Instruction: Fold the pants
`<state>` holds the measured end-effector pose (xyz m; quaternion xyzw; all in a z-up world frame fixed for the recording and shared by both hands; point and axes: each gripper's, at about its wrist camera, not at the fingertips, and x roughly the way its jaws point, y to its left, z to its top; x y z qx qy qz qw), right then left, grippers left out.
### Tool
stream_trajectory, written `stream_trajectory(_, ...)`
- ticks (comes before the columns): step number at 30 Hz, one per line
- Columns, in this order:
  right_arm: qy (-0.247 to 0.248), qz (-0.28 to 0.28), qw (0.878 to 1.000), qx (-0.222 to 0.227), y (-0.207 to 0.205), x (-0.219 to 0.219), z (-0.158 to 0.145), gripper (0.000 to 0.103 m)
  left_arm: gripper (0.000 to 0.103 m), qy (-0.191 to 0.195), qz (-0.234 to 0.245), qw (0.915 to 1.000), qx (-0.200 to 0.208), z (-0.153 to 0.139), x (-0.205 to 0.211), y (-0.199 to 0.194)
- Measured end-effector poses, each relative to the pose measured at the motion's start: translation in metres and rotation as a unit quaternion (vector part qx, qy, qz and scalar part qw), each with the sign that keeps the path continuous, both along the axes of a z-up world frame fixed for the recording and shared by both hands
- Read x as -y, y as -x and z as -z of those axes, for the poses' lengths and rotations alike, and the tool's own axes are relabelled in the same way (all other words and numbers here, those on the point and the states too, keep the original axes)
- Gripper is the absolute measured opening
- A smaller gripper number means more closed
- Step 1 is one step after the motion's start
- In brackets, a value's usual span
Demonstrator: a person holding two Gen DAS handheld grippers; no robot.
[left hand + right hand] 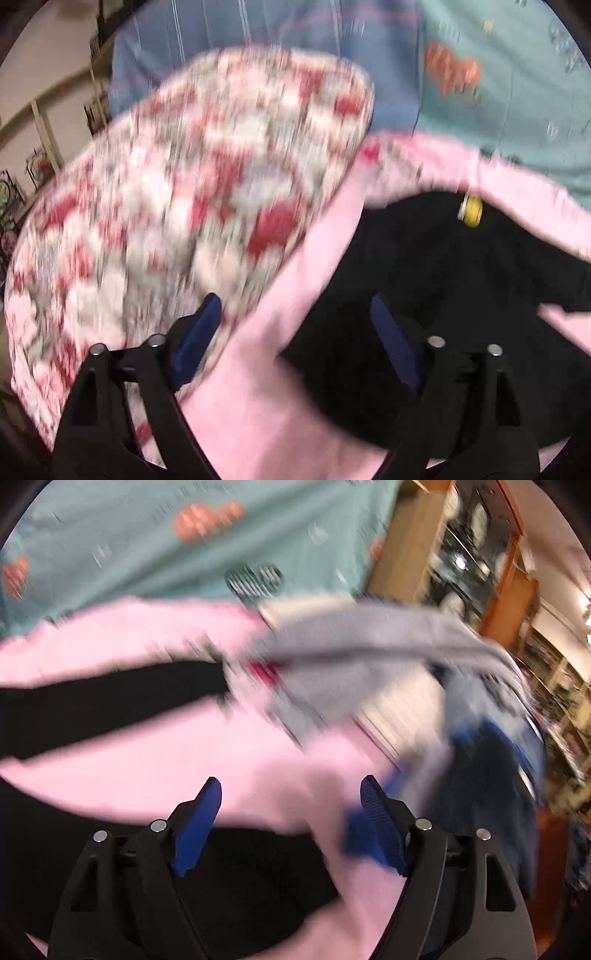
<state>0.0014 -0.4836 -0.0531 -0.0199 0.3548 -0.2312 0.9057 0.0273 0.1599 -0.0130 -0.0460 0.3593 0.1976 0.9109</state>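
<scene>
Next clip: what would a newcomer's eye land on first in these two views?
In the left wrist view, the red-and-white patterned fabric fills the left half, beside black pants on a pink cloth. In the right wrist view, a grey garment streaks across the centre, heavily blurred. Both the left hand-held gripper and the right hand-held gripper stand open.

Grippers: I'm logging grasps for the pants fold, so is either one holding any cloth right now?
Nothing is held. The left gripper and right gripper both stand open above the black pants.
</scene>
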Motion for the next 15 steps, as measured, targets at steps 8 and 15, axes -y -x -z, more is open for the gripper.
stream_trajectory(8, -0.16, -0.02, 0.987, 0.005, -0.142, 0.015, 0.034, 0.078, 0.094, 0.058, 0.124, 0.9882, 0.068, -0.01, 0.089, -0.075)
stream_trajectory(15, -0.222, 0.033, 0.973, -0.056, -0.203, 0.016, 0.085, 0.057, 0.094, 0.028, 0.147, 0.9888, -0.001, 0.042, 0.115, -0.102)
